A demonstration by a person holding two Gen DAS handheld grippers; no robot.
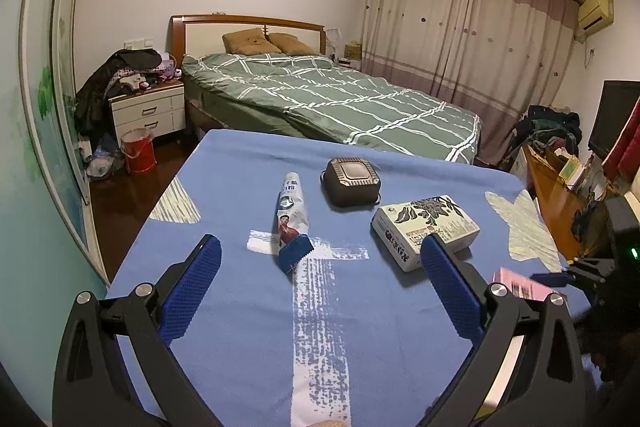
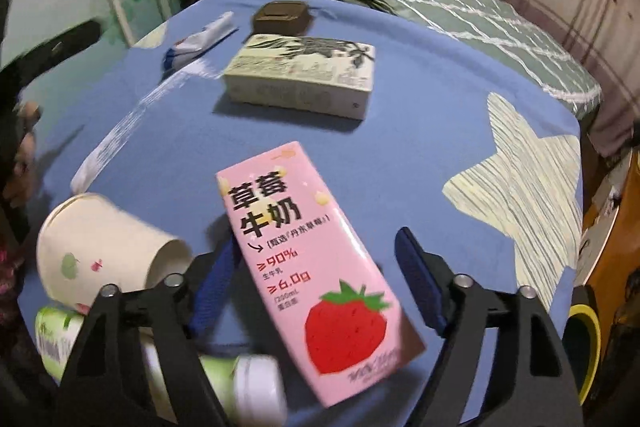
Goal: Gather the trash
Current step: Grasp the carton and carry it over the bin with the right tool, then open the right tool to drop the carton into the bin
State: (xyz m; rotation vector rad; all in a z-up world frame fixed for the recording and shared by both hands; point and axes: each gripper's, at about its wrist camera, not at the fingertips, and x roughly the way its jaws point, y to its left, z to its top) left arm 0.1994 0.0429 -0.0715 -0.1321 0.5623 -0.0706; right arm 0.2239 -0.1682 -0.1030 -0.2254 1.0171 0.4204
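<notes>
Pink milk carton (image 2: 308, 267) sits between our right gripper (image 2: 320, 279), jaws apart, not clamped. We judge it light, crushable; grip the flat sides. Left gripper (image 1: 320, 283) open, empty.

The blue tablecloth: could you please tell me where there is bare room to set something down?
Bare cloth lies between the left tongs, short of the wrapper tube. More lies between the cream box and the pink milk carton. The near-left corner is crowded: paper cup, green bottle.
</notes>
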